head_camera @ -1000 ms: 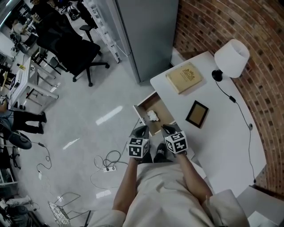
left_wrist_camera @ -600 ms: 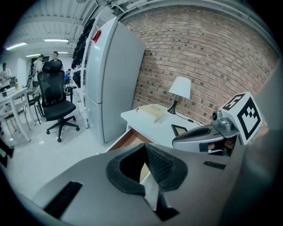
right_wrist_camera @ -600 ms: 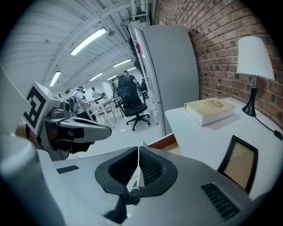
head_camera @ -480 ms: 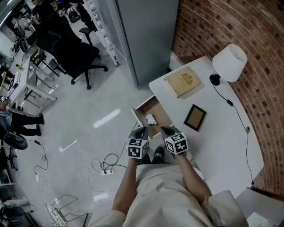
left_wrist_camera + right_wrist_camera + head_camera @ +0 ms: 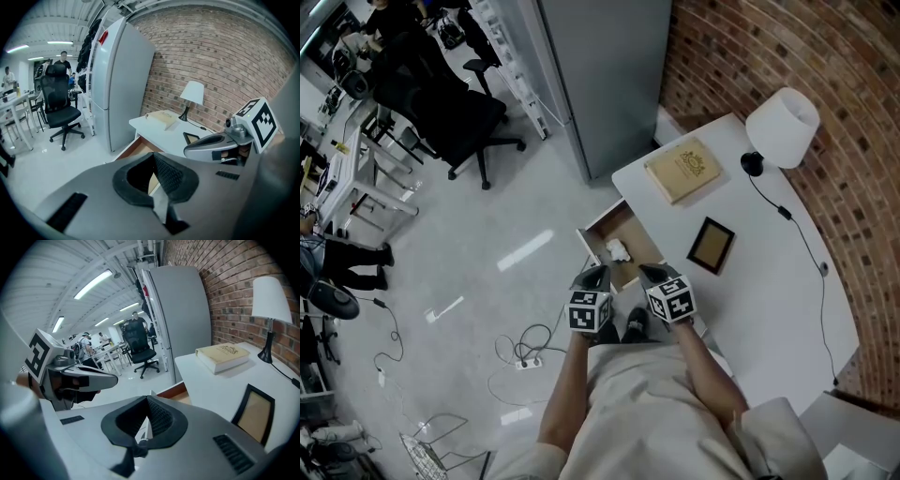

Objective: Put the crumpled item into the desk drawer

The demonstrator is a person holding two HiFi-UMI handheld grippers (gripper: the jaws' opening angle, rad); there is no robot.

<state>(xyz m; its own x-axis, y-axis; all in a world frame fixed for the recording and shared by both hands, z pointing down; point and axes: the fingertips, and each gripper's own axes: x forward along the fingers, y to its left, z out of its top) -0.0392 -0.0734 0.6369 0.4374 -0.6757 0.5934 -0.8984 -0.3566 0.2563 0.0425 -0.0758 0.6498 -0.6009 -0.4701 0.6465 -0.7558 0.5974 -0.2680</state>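
Note:
The crumpled white item [image 5: 619, 249] lies inside the open wooden desk drawer [image 5: 630, 228], which sticks out from the white desk [image 5: 769, 291]. Just in front of the drawer's near end, my left gripper [image 5: 593, 278] and right gripper [image 5: 654, 274] hover side by side. Both are shut with nothing between the jaws. In the left gripper view the left gripper [image 5: 153, 157] points at the drawer's edge [image 5: 133, 149]. From the right gripper view, the right gripper [image 5: 147, 401] points over the drawer's rim [image 5: 174, 391]; the item is hidden there.
On the desk are a tan book [image 5: 682, 170], a dark picture frame [image 5: 713, 245] and a white lamp [image 5: 782, 122] with its cord. A tall grey cabinet [image 5: 600, 75] stands beside the desk. An office chair [image 5: 441, 103] and floor cables [image 5: 530, 342] lie to the left.
The head camera has shifted slightly. Both grippers stay shut near the drawer's front, and the item rests in the drawer as before.

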